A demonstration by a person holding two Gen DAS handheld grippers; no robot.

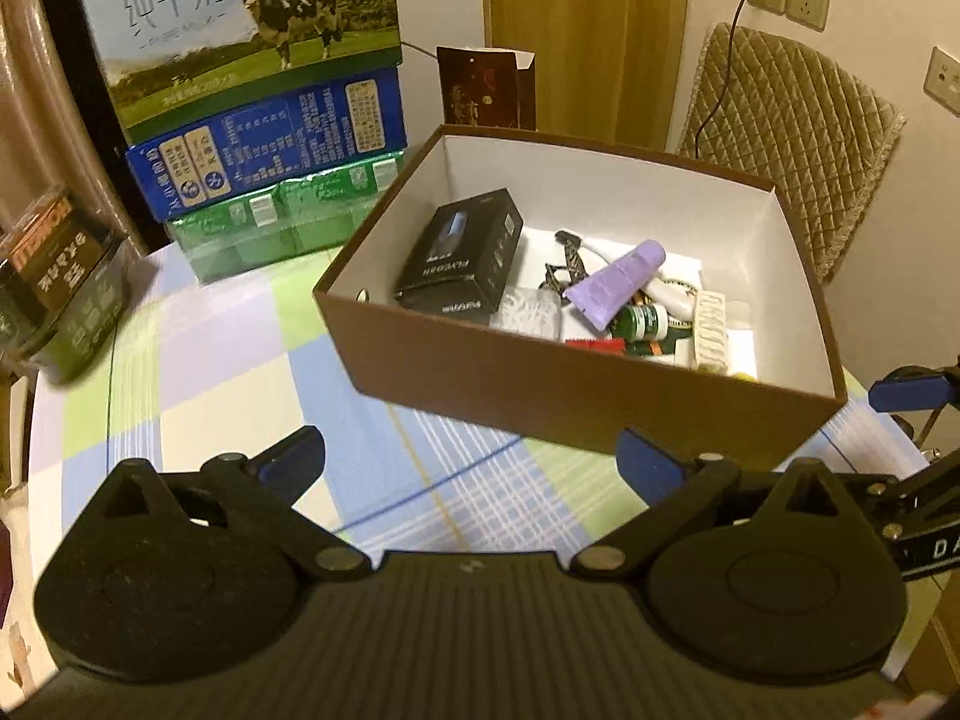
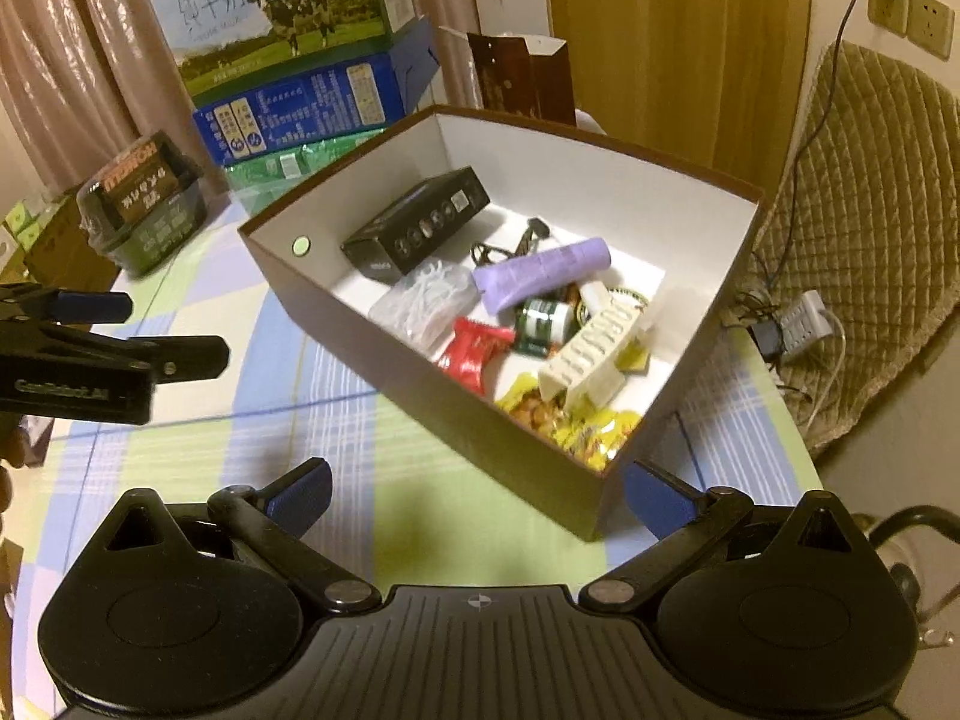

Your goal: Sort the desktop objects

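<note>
Each tool (image 1: 471, 465) (image 2: 477, 498) is matte black, ribbed at the centre, with two round teardrop housings, silver pivot screws, blue-padded fingers (image 1: 651, 465) and white lettering along one side bar.

— What stays unseen? The brown box (image 1: 540, 384) near wall hides the yellow snack packet (image 1: 744, 376) almost wholly in the left wrist view.

— And the milk carton (image 2: 270, 12) at the table's far edge? Cropped by the frame; its small print is unreadable.

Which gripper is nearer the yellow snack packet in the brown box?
Right. The right gripper sits just outside the box corner holding the yellow snack packet; the left gripper hangs farther off, beyond the box's opposite side.
</note>
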